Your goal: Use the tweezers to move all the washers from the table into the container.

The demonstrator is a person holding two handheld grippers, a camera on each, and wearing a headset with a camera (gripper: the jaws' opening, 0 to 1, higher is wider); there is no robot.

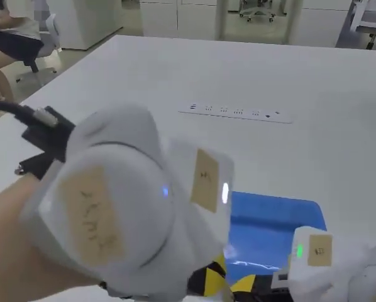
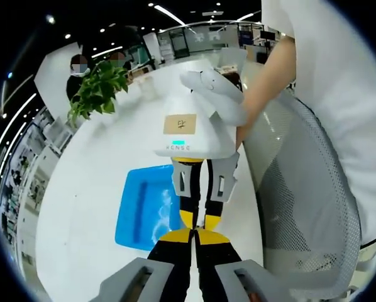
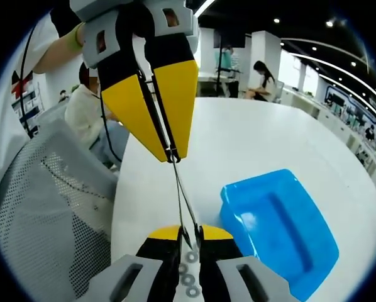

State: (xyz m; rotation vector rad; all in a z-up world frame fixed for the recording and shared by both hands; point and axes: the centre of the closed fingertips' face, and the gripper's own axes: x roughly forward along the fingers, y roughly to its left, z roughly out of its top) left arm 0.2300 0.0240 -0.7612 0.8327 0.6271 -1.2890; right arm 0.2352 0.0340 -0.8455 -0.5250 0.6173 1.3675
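Flagging risks first: the tweezers (image 3: 180, 195) are held two ways. The left tool (image 3: 170, 151) is pressed together on their joined end, and the right tool (image 3: 189, 238) is narrowed onto the two legs near the tips. Likely failure one: the two tools drift out of line, the legs twist, and the tips cross and miss. Two: the right tool squeezes unevenly or eases off early, and a washer drops short of the container (image 3: 282, 226). Three: the washers (image 3: 191, 257) lie in a tight row on the worktop (image 3: 251, 138), so the tips may catch two or flick one toward the near edge. Cannot tell if a washer is already between the tips.

The washers sit right under the right tool's jaws, near the blue container but apart from it. Its inside looks bare, so the task reads as early.

The right gripper view gives the tweezers' full length, the washers and the container's inside. The left gripper view gives the right tool head-on, tip to tip with its own jaws, plus a mesh chair (image 2: 301, 207) and a plant (image 2: 99, 91). The head view, blurred by the left tool's body up close, gives a power strip (image 1: 235, 112) farther back.
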